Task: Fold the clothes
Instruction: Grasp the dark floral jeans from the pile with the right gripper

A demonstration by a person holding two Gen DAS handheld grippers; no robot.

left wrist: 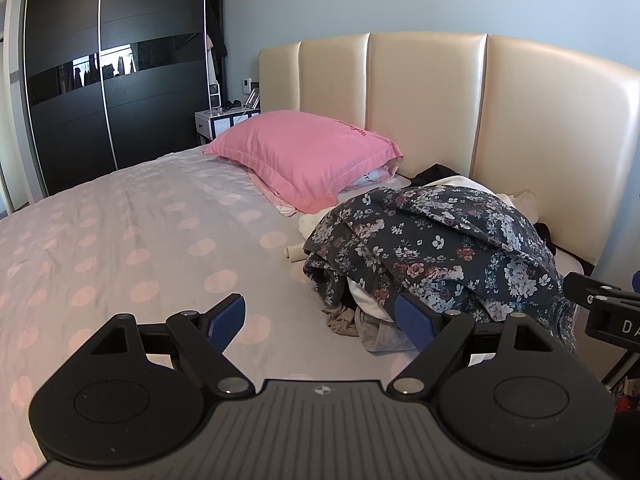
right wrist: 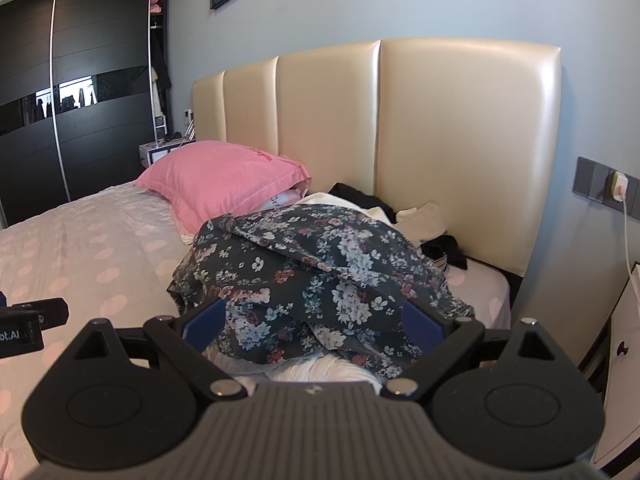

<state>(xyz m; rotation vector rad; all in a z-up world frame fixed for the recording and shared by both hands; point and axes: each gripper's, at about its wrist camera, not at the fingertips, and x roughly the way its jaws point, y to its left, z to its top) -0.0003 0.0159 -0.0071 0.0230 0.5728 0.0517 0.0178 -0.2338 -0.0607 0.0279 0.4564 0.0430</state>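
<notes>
A heap of clothes lies on the bed's right side near the headboard, topped by a dark floral garment (left wrist: 432,248) (right wrist: 312,264). White, beige and grey pieces (left wrist: 372,328) stick out under it, and black and cream items (right wrist: 424,216) lie behind. My left gripper (left wrist: 320,320) is open just left of the heap's near edge, its right pad (left wrist: 414,320) against the cloth. My right gripper (right wrist: 312,324) is open wide, with the heap's near edge between its blue pads (right wrist: 202,324). Neither holds anything.
The bed (left wrist: 140,240) has a pale sheet with pink dots. A pink pillow (left wrist: 308,156) lies left of the heap, before a cream headboard (right wrist: 460,140). A dark wardrobe (left wrist: 112,80) and a nightstand (left wrist: 224,120) stand far left. A plugged wall socket (right wrist: 618,188) and a white drawer unit (right wrist: 624,344) stand right.
</notes>
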